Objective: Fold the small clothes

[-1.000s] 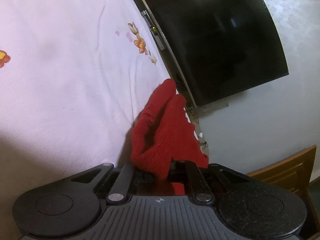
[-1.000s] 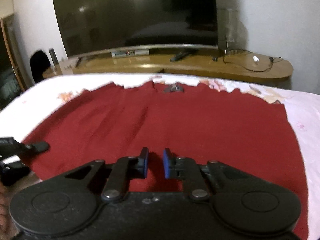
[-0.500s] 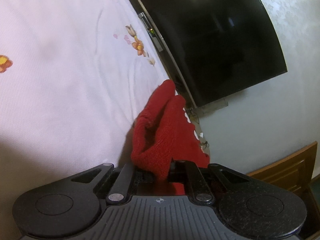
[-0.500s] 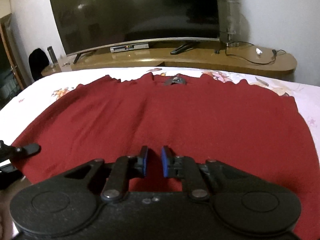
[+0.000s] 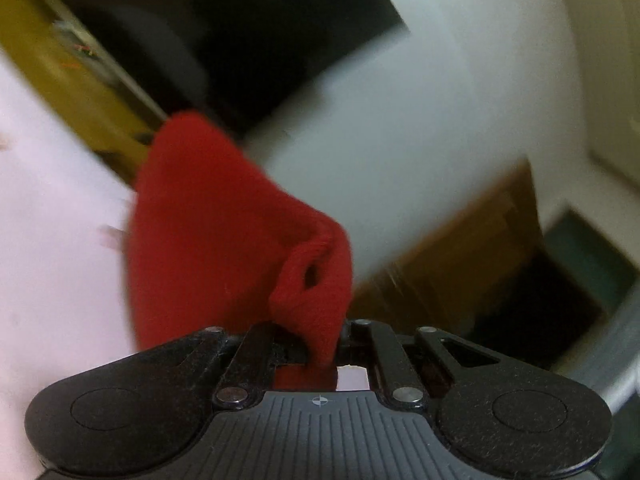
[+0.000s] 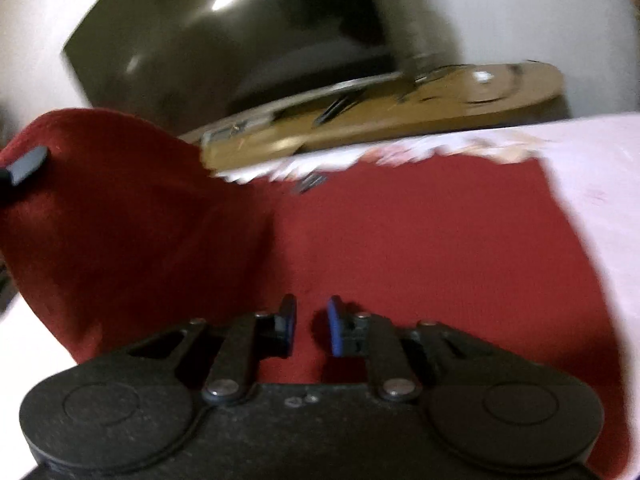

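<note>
Left gripper [image 5: 324, 344]: we have it clamped on the red knitted garment's [image 6: 420, 248] left edge.
Right gripper [image 6: 311, 326]: jaws slightly apart, empty, low over the cloth.
Change: half a second ago the garment lay flat on the pale pink bedspread [image 6: 596, 184]; now its left side is raised, probably starting the fold.
Writing: none readable; blurred.

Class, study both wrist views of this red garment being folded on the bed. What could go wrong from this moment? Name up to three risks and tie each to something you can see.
1. The left tool pinches only a bunched bit of the red garment; it might slip out mid-fold.
2. The right tool is open above the cloth, not pinning it, so the flat part may drag across the pink bedsheet.
3. Both views are motion-blurred; a fast swing could land the lifted side crooked.
</note>
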A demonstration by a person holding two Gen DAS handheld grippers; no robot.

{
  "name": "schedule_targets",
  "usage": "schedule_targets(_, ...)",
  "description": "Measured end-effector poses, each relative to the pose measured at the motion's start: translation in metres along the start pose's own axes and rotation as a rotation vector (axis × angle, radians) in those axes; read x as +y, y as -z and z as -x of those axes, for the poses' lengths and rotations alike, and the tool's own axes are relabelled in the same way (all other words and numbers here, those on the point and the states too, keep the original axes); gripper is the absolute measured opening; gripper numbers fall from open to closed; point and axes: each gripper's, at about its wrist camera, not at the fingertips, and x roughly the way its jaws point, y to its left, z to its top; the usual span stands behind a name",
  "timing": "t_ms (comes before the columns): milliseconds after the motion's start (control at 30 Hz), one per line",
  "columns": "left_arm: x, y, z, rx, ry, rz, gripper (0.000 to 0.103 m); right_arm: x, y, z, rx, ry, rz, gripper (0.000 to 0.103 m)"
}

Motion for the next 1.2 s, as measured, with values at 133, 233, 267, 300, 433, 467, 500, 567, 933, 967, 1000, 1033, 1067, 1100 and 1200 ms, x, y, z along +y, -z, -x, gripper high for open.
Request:
schedule_targets(133,-0.022,0.044,-0.079,0.199,0.023,-0.076,0.008,-0.069,-0.002,0.060,-0.107,0.041,-0.185,0.024)
schedule_targets(233,-0.017,0.093,-0.133,0.376,-0.054,-0.133,0.009,-0.120,0.004,0.101,-0.163,0.071,-0.332,0.035)
schedule_targets(267,-0.019,0.109,-0.144,0.447,-0.107,-0.165,0.009,-0.134,0.007,0.112,-0.176,0.075,-0.373,0.039)
schedule_targets(300,-0.026,0.117,-0.141,0.445,-0.111,-0.207,0.013,-0.146,0.009,0.121,-0.182,0.084,-0.397,0.045)
schedule_targets(433,-0.047,0.100,-0.087,0.309,-0.026,-0.235,0.054,-0.164,0.014,0.146,-0.208,0.062,-0.424,0.062)
schedule_targets(467,-0.046,0.089,-0.073,0.272,-0.027,-0.243,0.054,-0.164,0.014,0.148,-0.211,0.042,-0.427,0.063)
schedule_targets(500,-0.040,0.076,-0.061,0.237,-0.051,-0.245,0.054,-0.164,0.014,0.147,-0.207,0.016,-0.430,0.063)
schedule_targets(567,-0.022,0.050,-0.047,0.171,-0.142,-0.240,0.054,-0.159,0.010,0.135,-0.176,-0.023,-0.427,0.063)
schedule_targets(933,0.045,0.028,-0.050,0.220,-0.344,-0.113,0.054,-0.118,-0.015,0.057,-0.043,-0.014,-0.242,0.049)
schedule_targets(967,0.045,0.030,-0.047,0.221,-0.345,-0.105,0.054,-0.115,-0.019,0.053,-0.043,-0.001,-0.211,0.049)
schedule_targets(1000,0.047,0.031,-0.047,0.219,-0.348,-0.098,0.054,-0.110,-0.022,0.048,-0.040,0.014,-0.175,0.049)
schedule_targets(1033,0.046,0.033,-0.045,0.217,-0.352,-0.095,0.054,-0.105,-0.025,0.043,-0.039,0.030,-0.131,0.048)
schedule_targets(1067,0.047,0.031,-0.047,0.216,-0.356,-0.094,0.054,-0.100,-0.025,0.042,-0.038,0.040,-0.098,0.042)
schedule_targets(1100,0.045,0.031,-0.053,0.214,-0.356,-0.098,0.054,-0.096,-0.023,0.044,-0.034,0.046,-0.061,0.014)
schedule_targets(1200,0.037,0.028,-0.058,0.211,-0.340,-0.138,0.054,-0.090,-0.026,0.053,-0.061,0.043,-0.040,0.011)
